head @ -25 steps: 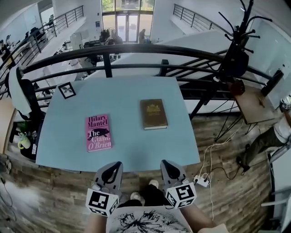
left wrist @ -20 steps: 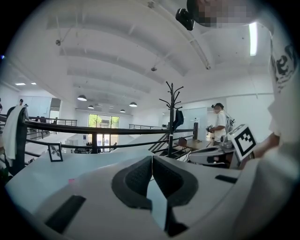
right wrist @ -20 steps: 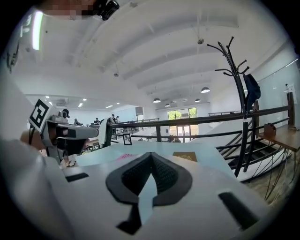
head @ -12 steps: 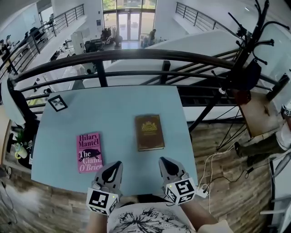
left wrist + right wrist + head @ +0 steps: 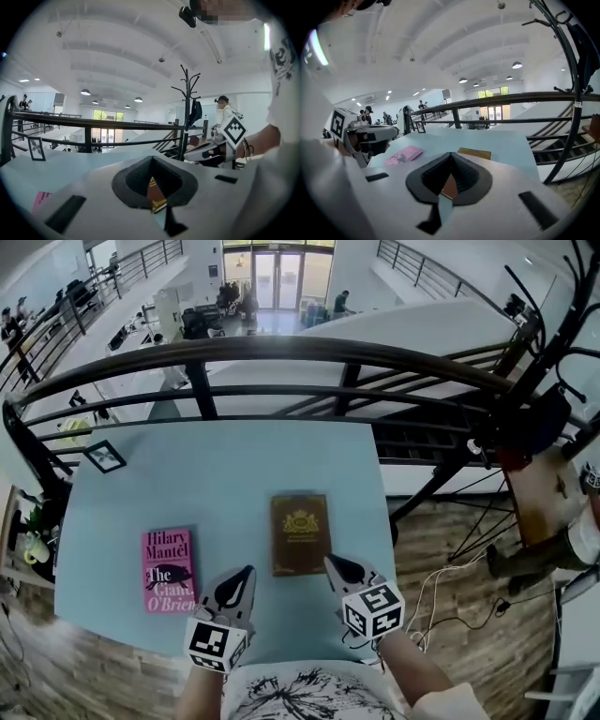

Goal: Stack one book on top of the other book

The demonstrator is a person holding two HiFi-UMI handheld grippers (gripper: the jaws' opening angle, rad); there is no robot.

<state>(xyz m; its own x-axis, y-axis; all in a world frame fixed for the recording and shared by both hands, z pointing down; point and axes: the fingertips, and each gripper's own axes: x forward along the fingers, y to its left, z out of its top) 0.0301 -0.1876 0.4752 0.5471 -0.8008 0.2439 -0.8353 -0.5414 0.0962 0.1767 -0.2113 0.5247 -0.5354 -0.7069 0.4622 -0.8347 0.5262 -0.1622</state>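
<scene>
Two books lie flat and apart on the light blue table (image 5: 234, 474): a pink book (image 5: 169, 570) near the front left and a brown book (image 5: 300, 533) at the middle front. My left gripper (image 5: 247, 572) is shut and empty, between the two books at the near edge. My right gripper (image 5: 329, 562) is shut and empty, just off the brown book's near right corner. In the left gripper view the brown book (image 5: 156, 194) shows through the shut jaws. The right gripper view has the brown book (image 5: 474, 153) straight ahead and the pink book (image 5: 404, 154) to the left.
A small framed picture (image 5: 104, 457) stands at the table's far left corner. A dark railing (image 5: 281, 357) runs behind the table's far edge. A coat stand (image 5: 539, 381) and cables on the wood floor (image 5: 441, 568) are to the right.
Both grippers have come forward from in front of the table to over its near edge, closing on the books. Both stayed shut. The books have not moved on the table.
</scene>
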